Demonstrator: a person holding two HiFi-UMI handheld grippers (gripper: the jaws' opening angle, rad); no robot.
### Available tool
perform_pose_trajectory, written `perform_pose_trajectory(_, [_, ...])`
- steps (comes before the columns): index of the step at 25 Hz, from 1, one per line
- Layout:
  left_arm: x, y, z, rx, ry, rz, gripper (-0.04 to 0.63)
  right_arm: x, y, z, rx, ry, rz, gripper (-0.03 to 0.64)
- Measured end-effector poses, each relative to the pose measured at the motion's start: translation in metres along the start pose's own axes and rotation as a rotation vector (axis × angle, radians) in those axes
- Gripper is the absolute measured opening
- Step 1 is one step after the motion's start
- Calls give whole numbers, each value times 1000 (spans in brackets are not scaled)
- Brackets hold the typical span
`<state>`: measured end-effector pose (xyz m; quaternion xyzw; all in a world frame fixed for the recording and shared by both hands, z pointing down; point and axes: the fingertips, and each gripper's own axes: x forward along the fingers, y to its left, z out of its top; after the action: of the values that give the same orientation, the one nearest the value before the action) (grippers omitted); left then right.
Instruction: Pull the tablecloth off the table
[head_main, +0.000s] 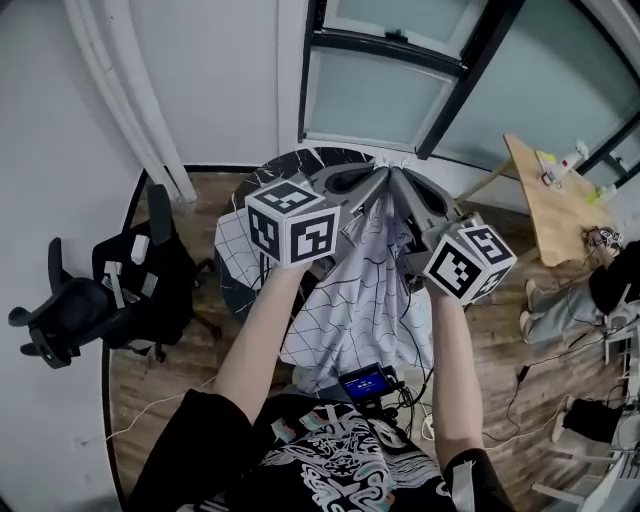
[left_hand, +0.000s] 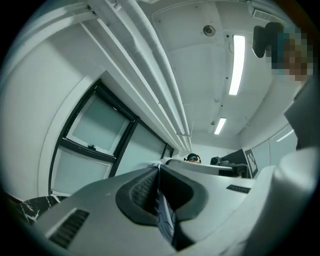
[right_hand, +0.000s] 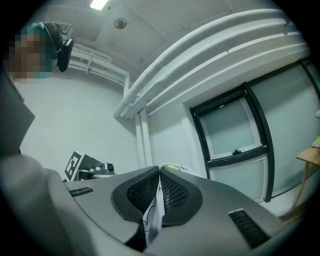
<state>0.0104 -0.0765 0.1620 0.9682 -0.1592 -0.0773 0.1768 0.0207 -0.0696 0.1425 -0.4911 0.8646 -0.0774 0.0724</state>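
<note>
Left gripper and right gripper each pinch a fold of cloth, jaws closed tight on it, tips side by side. Below them the cloth drapes partly over the table. We should pull both towards us together, evenly, so nothing snags.

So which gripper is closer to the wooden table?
The right gripper: the wooden table stands off to its side, while the left gripper is over toward the black chair.

I'm in an office-like workroom here: swivel chair, wooden desk, plank floor, strip lights and pipes overhead.
</note>
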Motion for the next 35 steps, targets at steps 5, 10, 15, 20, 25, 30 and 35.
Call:
perform_pose_trajectory(5, [-6,12,15,35,-15,30,3,19,7,10,-47,-15,16,14])
perform_pose_trajectory(10, [-9,17,27,73,-8,50,3,29,11,21,-67,-38,29,14])
perform_pose_trajectory(15, [-1,19,40,124,1,69,3,42,11,42,-87,-58,35,14])
perform_pose_trajectory(20, [-2,15,50,133,-37,62,2,43,18,51,-131,-74,39,14])
perform_pose_trajectory(25, [-3,13,60,151,-54,60,0,47,22,60,-173,-80,43,14])
perform_pose_trajectory(30, [3,9,82,150,-106,50,0,49,23,82,-195,-107,60,14])
perform_pose_trajectory(35, [10,-5,120,177,-164,24,0,50,29,122,-224,-156,67,14])
